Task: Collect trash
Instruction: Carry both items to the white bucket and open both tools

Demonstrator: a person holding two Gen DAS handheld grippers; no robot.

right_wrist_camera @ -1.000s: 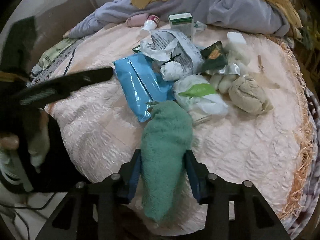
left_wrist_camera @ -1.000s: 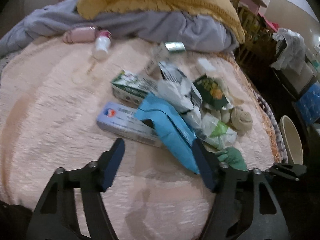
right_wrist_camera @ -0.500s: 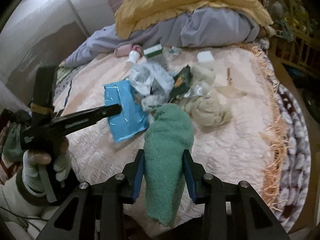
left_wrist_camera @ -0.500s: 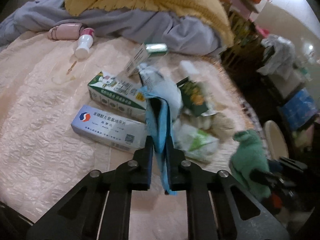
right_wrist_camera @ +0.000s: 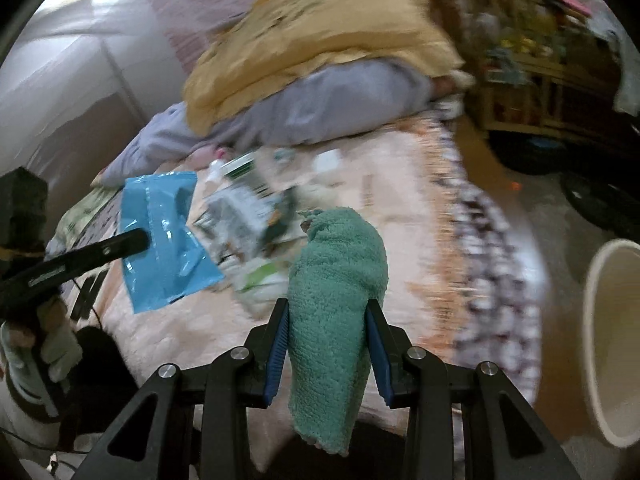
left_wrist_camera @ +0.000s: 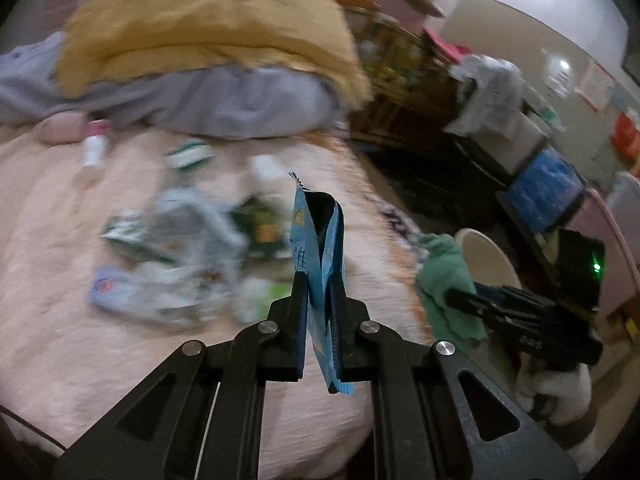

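My left gripper [left_wrist_camera: 320, 284] is shut on a blue plastic wrapper [left_wrist_camera: 318, 240], which stands edge-on between the pads, lifted above the bed. From the right wrist view the same blue wrapper [right_wrist_camera: 164, 236] hangs flat in the left gripper [right_wrist_camera: 138, 242] at the left. My right gripper [right_wrist_camera: 326, 312] is shut on a rolled green towel [right_wrist_camera: 336, 284]; that green towel [left_wrist_camera: 444, 280] also shows at the right of the left wrist view. A blurred heap of boxes and wrappers [left_wrist_camera: 192, 256] lies on the pink bedspread [left_wrist_camera: 52, 240].
A cream bin [right_wrist_camera: 612, 340] stands on the floor right of the bed; its rim [left_wrist_camera: 486, 252] shows behind the towel. A yellow blanket over grey bedding [left_wrist_camera: 208, 60] fills the bed's far end. A white bottle [left_wrist_camera: 94, 144] lies near it. Shelves and clutter line the right wall.
The left gripper closed on the blue wrapper and lifted it off the bed. Both grippers swung right toward the bed's edge, the right one still carrying the green towel; the bin came into view.
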